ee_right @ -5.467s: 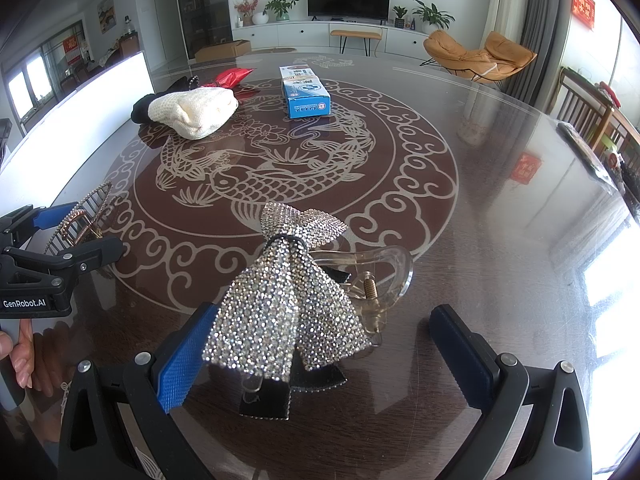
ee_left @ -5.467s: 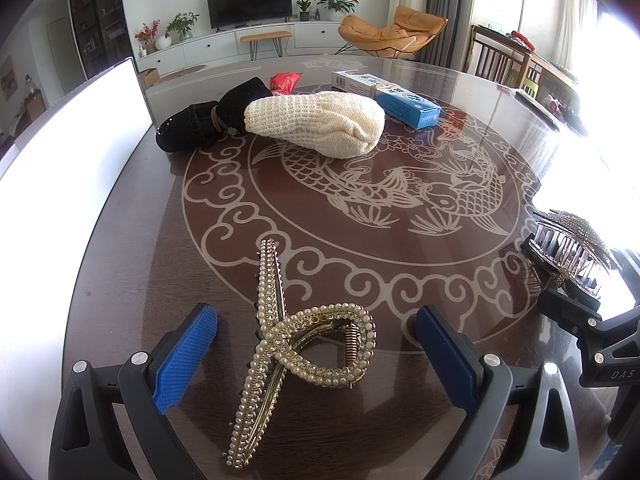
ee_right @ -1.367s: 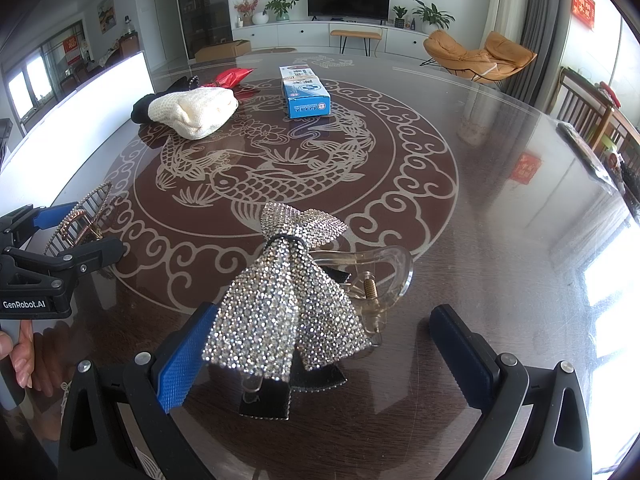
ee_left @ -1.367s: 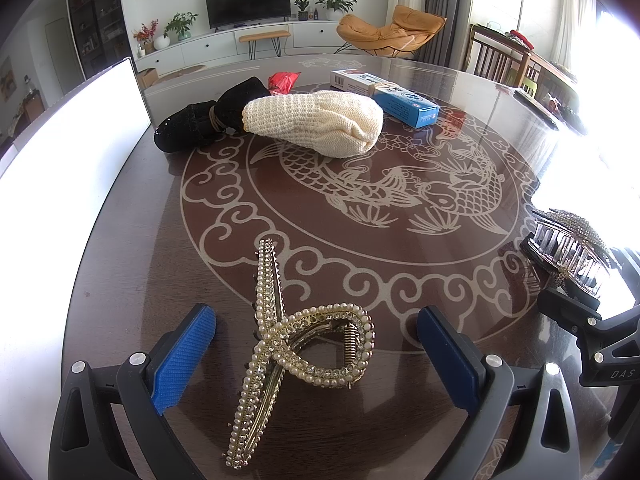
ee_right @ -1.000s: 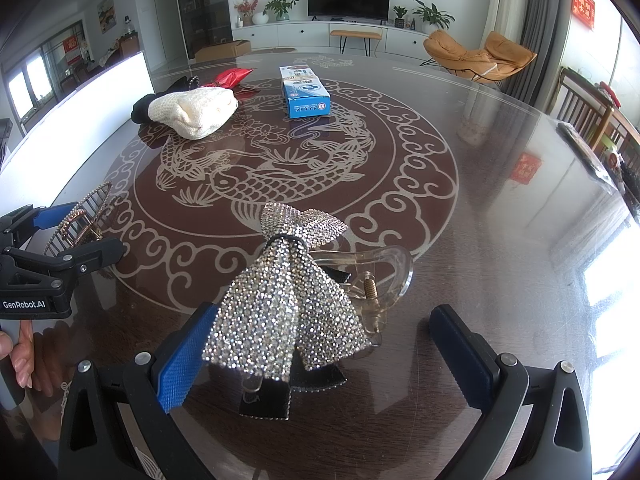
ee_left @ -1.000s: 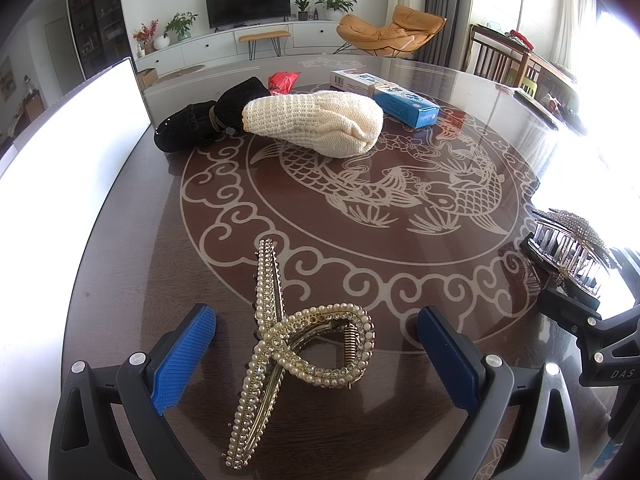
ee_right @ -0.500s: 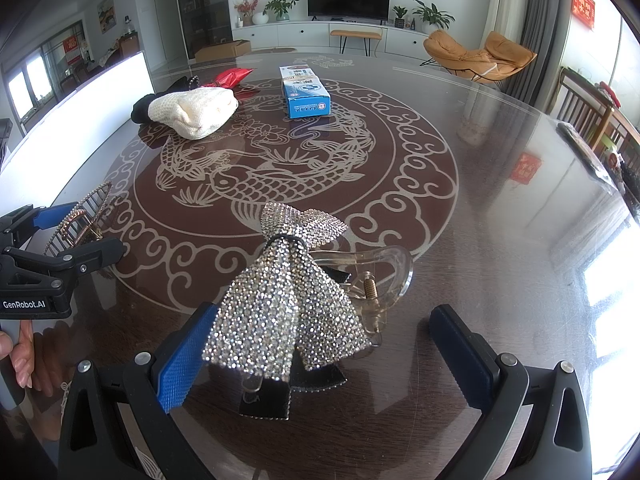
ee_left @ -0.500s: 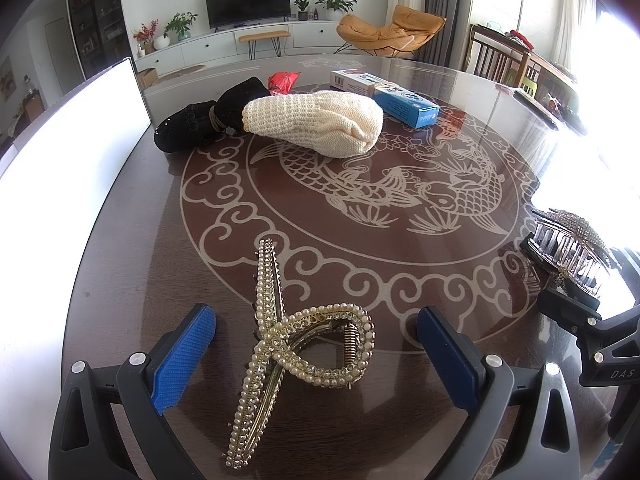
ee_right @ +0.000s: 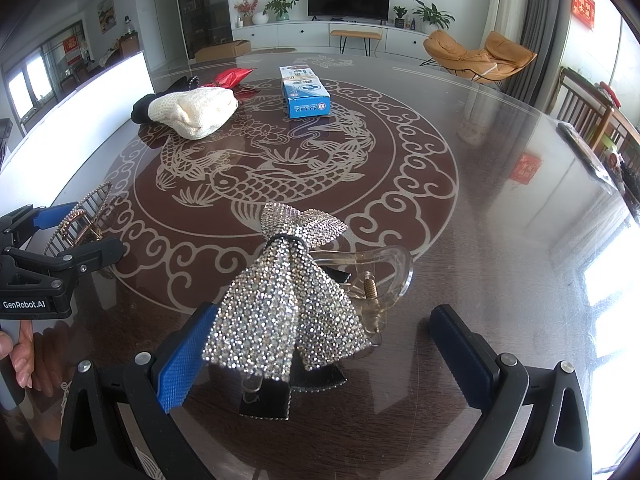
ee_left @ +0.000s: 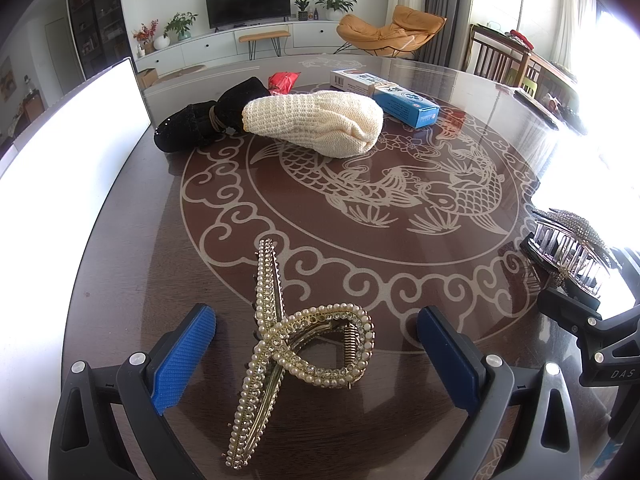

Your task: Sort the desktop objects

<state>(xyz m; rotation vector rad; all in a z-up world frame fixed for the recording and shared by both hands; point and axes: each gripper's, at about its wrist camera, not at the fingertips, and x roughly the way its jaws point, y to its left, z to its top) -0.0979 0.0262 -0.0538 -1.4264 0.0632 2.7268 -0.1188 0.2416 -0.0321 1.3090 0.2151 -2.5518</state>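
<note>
A gold pearl hair claw lies on the dark round table between the blue pads of my left gripper, which stands open around it without touching. In the right wrist view a silver rhinestone bow clip with a clear claw rests between the wide-open fingers of my right gripper. The bow clip also shows at the right edge of the left wrist view. The pearl claw and left gripper appear at the left of the right wrist view.
Further back lie a cream knitted hat, a black beaded item, a red packet and a blue and white box. A white panel borders the table's left side. A hand holds the left gripper's handle.
</note>
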